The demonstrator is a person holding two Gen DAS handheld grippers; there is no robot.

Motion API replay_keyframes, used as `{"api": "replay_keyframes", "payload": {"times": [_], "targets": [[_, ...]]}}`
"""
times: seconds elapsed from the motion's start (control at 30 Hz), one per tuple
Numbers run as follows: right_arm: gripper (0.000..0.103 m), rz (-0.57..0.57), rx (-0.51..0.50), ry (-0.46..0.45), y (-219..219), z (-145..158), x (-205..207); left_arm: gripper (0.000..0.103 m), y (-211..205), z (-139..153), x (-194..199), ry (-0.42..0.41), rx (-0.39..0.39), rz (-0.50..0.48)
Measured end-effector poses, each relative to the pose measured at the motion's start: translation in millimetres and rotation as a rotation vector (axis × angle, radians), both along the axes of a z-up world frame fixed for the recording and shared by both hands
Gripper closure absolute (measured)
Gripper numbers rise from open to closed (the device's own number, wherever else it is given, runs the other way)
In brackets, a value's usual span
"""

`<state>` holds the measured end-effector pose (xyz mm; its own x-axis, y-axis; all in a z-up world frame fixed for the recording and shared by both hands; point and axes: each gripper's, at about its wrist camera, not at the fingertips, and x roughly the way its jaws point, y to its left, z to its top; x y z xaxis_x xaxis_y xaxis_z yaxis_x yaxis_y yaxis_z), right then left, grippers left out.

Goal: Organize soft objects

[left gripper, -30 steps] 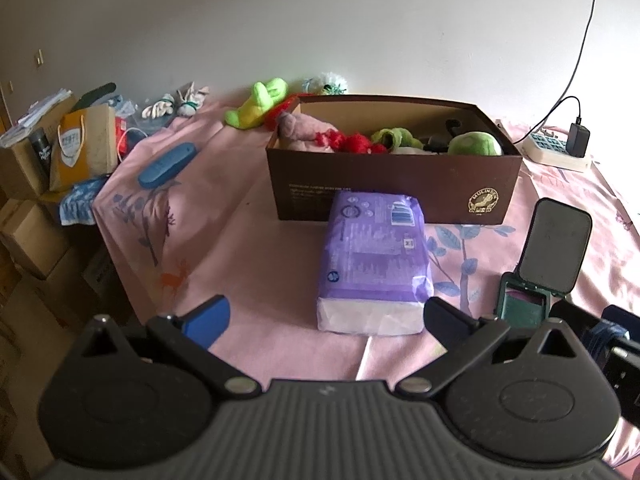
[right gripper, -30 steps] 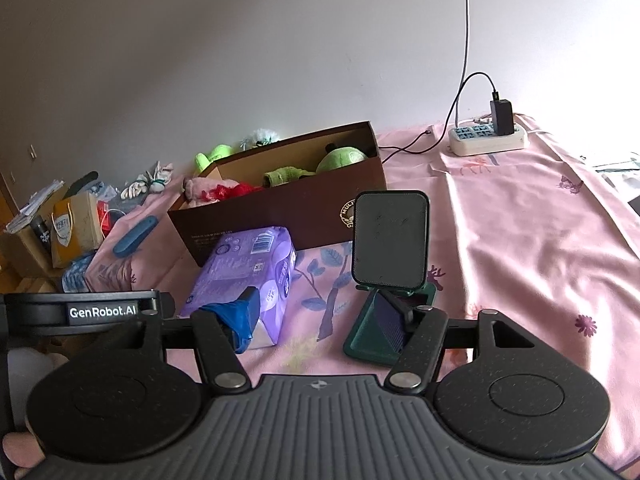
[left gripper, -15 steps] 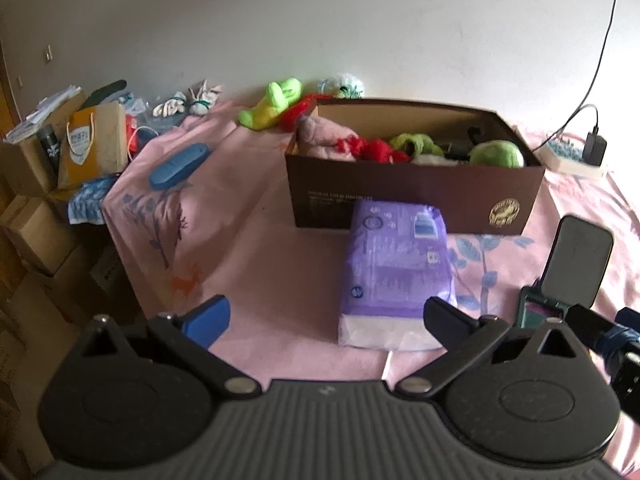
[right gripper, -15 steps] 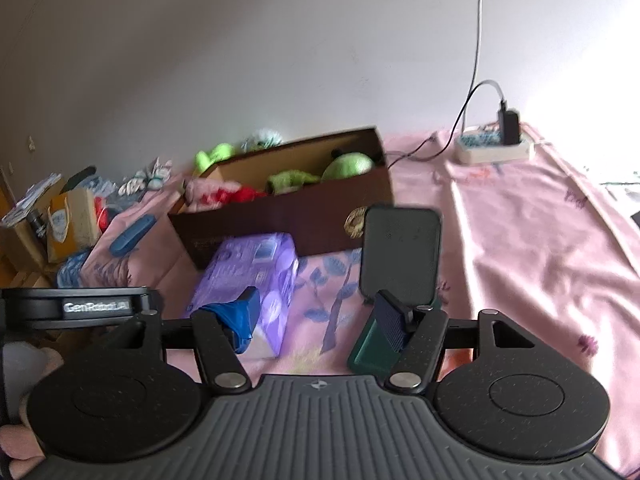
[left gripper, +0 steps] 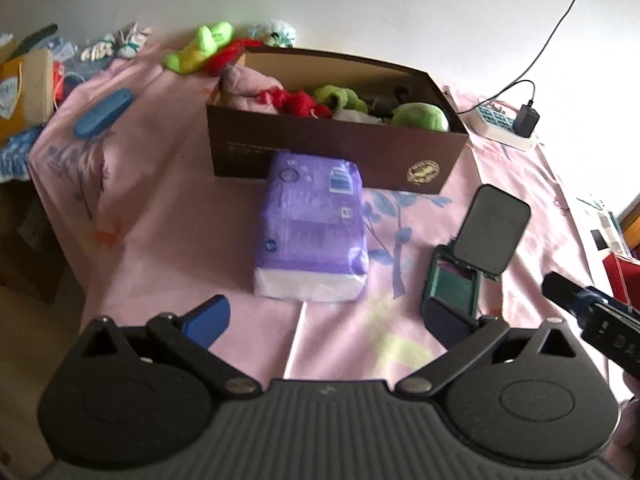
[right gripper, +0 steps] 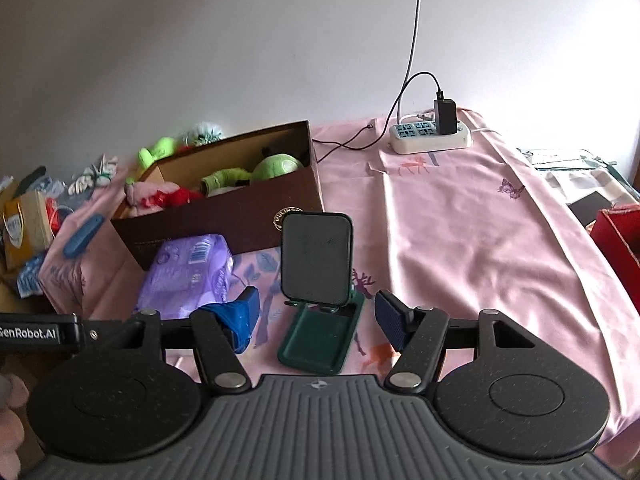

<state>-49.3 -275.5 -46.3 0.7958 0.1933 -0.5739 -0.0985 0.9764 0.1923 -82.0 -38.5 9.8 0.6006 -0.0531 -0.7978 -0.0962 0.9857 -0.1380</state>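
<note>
Toys already fill most of the brown box (left gripper: 336, 148) — pink, red and green plush lie inside, straight ahead of the left claw (left gripper: 324, 316). Both claws stand wide open and hold nothing; the right claw (right gripper: 316, 316) brackets a green phone stand (right gripper: 320, 300). A purple soft pack (left gripper: 312, 232) lies just beyond the left claw, touching the box front. A green plush (left gripper: 200, 46) and others wait behind the box — judging by this, perhaps half remains.
</note>
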Motion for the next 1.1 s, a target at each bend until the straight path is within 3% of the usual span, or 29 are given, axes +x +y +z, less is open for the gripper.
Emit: {"api": "replay_keyframes", "payload": {"times": [0.3, 0.53, 0.73, 0.83, 0.97, 1.1], "targets": [[0.054, 0.012, -0.046, 0.048, -1.0, -2.3, 39.2, 0.0, -1.0, 1.4, 45.1, 0.0, 0.062, -0.002], [0.054, 0.004, -0.024, 0.001, 6.5, 18.1, 90.0, 0.0, 0.6, 3.0, 104.3, -0.015, 0.102, -0.008], [0.054, -0.003, 0.022, 0.037, 14.3, 28.2, 133.3, 0.0, 8.5, 1.1, 152.1, 0.002, 0.132, 0.016], [0.054, 0.004, 0.005, 0.043, 21.1, 35.4, 144.5, 0.0, 11.4, 6.7, 167.4, -0.032, 0.185, 0.036], [0.054, 0.034, 0.02, 0.026, 27.2, 50.8, 154.0, 0.0, 11.5, 24.3, 181.5, -0.107, 0.327, 0.065], [0.054, 0.043, 0.025, -0.003, 34.5, 66.5, 161.7, 0.0, 17.9, 49.8, 195.3, -0.155, 0.378, 0.056]]}}
